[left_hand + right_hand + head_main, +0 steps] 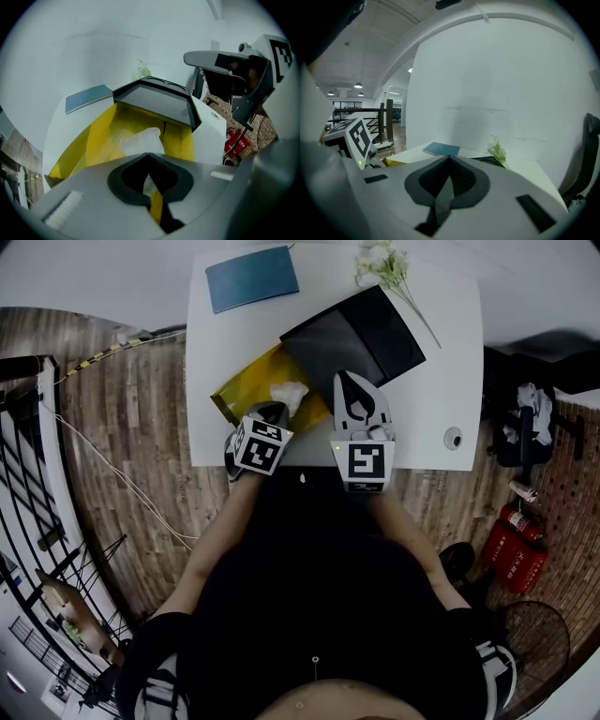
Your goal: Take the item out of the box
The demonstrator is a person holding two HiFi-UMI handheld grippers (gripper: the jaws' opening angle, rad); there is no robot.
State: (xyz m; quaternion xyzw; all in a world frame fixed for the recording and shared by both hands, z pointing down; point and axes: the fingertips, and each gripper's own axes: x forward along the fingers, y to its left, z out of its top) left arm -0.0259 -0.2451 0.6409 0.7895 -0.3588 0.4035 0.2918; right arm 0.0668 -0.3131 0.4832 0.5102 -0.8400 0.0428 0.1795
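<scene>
The left claw point(273, 410) point(147, 153) is clenched, its tips met on the near edge of the white crumpled item point(289, 395) point(140, 139), and a strip of the same white stuff shows in the gap behind the tips. It points steeply down into the open yellow box point(246, 385) point(91, 140). The item lies inside the box, against its yellow floor, close to the end nearest the person. The box sits slantwise on the white tabletop point(441, 381). Its far end is overlapped by a black lid point(361, 334) point(157, 101), which tilts up over the yellow interior in the left gripper view. The right claw point(351, 379) point(449, 157) is closed too, jaws pressed together with nothing between them. It is held just right of the box, over the near corner of the lid, aimed toward the wall. At the back of the tabletop lie a blue booklet point(251, 277) point(441, 149) and a sprig of white flowers point(382, 263) point(498, 149), well apart from both claws.
</scene>
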